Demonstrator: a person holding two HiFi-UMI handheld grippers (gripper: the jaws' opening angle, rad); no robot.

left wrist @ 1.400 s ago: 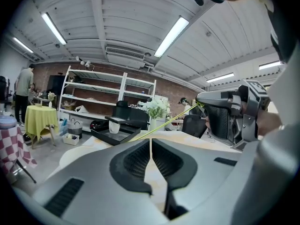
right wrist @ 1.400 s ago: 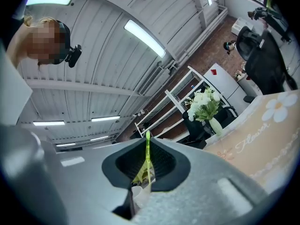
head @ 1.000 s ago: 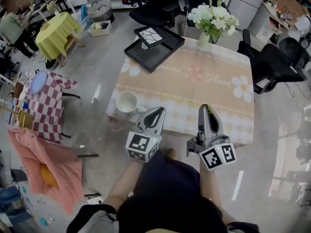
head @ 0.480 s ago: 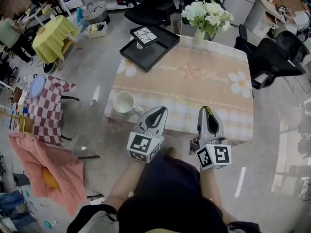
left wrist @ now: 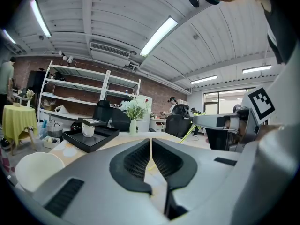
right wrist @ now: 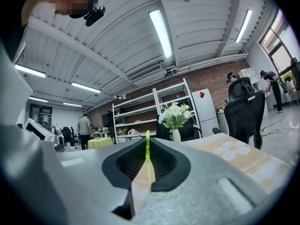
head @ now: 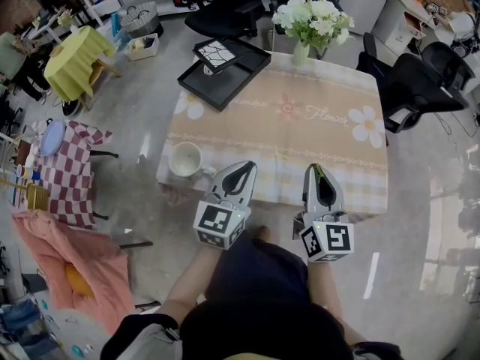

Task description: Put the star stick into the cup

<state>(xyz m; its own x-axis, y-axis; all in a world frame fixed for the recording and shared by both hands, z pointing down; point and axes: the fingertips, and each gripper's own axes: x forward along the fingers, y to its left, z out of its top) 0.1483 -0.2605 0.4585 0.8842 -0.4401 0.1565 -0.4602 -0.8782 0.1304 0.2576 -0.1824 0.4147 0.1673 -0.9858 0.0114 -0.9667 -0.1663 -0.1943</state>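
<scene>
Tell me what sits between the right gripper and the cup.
In the head view, the left gripper, shut and empty, sits between the right gripper and the cup; apart from it, only the tablecloth shows there.

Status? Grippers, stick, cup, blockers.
Right gripper shut on star stick. Left gripper shut, empty. Cup on table's near-left corner. Only left gripper between stick and cup.

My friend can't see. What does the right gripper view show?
The right tool is shut on a thin green stick that sticks up between its jaws. Behind stands a table with a vase of white flowers.
</scene>
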